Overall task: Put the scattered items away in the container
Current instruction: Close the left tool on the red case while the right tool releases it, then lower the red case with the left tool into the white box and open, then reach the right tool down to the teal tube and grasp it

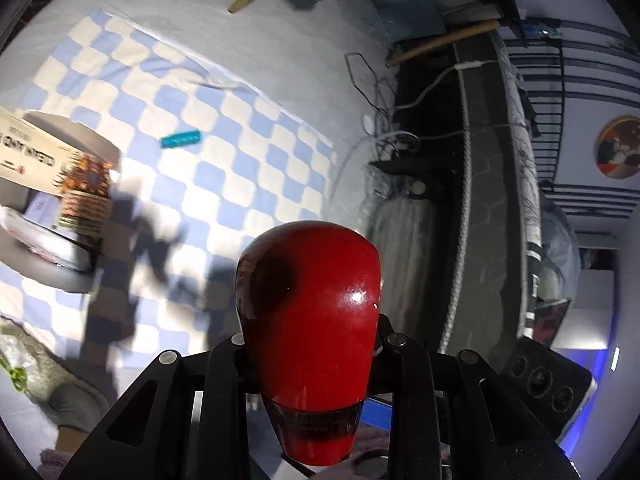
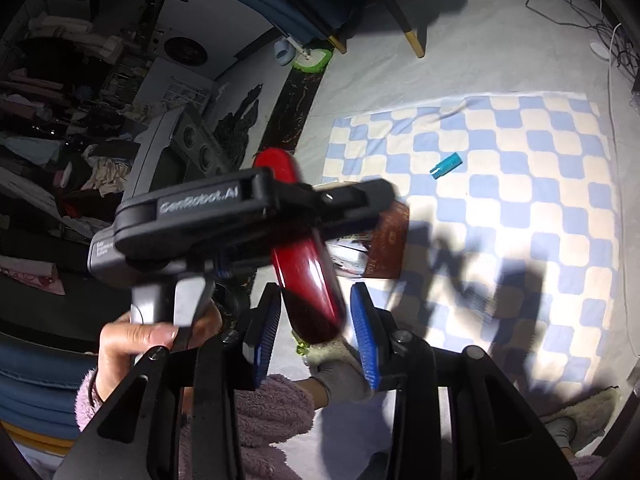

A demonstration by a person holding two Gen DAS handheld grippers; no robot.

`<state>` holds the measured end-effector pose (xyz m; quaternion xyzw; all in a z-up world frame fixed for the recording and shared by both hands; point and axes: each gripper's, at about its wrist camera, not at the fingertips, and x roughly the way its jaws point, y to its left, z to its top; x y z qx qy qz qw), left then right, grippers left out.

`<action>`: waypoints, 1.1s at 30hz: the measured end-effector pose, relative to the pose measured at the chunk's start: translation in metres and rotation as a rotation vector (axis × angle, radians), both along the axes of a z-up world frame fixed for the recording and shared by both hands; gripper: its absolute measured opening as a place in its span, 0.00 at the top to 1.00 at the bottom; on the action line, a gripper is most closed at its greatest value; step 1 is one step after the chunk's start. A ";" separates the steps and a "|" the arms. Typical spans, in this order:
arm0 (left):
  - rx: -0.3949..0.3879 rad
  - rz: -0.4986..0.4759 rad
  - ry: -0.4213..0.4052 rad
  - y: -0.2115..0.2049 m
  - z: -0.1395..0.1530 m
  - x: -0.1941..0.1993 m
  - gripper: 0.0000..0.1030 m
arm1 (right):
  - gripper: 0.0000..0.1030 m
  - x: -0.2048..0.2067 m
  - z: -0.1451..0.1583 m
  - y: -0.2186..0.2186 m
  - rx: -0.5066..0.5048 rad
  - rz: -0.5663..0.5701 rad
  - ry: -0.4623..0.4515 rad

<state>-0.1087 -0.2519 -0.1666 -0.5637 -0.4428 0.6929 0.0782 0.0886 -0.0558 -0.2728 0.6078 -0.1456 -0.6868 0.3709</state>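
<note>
Left claw (image 1: 316,340) was pinching the red case (image 1: 308,304) as I watched, its black fingers tight on either side of it. From its own camera the case filled the middle of the view, end-on, a rounded glossy red nose with a bright glint and a darker band near the bottom. The pads were hidden behind it.

The right camera showed what that one could not: the whole left claw (image 2: 296,208) from outside, held in a bare hand (image 2: 132,340) with a fuzzy pink sleeve (image 2: 272,412) below it. Here the case (image 2: 308,264) was long and slim, slanting down, held in the air over the edge of the mat (image 2: 520,200). Its lower end hung between the blue pads (image 2: 364,332) of the right claw (image 2: 314,328), which stood spread, a sliver of gap on each side.

The box (image 1: 48,168) sat at the left on the checkered mat (image 1: 224,128), cut off by the frame; from the right it (image 2: 388,240) was mostly hidden behind the left claw. A small teal item (image 1: 180,139) lay alone on the mat, well apart from the box, too small to identify (image 2: 446,165). Both views were blurred.
</note>
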 end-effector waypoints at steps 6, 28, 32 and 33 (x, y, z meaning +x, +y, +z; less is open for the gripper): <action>-0.115 0.172 -0.070 -0.064 0.005 0.023 0.74 | 0.64 -0.011 -0.019 0.025 0.050 -0.086 -0.109; 0.118 0.606 -0.240 -0.126 -0.026 0.093 0.32 | 0.64 -0.010 -0.097 0.045 0.245 -0.137 -0.421; 0.224 0.600 -0.261 -0.122 -0.039 0.092 0.32 | 0.61 -0.008 -0.121 0.049 0.263 -0.192 -0.547; 0.204 0.580 -0.288 -0.120 -0.040 0.092 0.32 | 0.56 -0.007 -0.129 0.052 0.261 -0.216 -0.596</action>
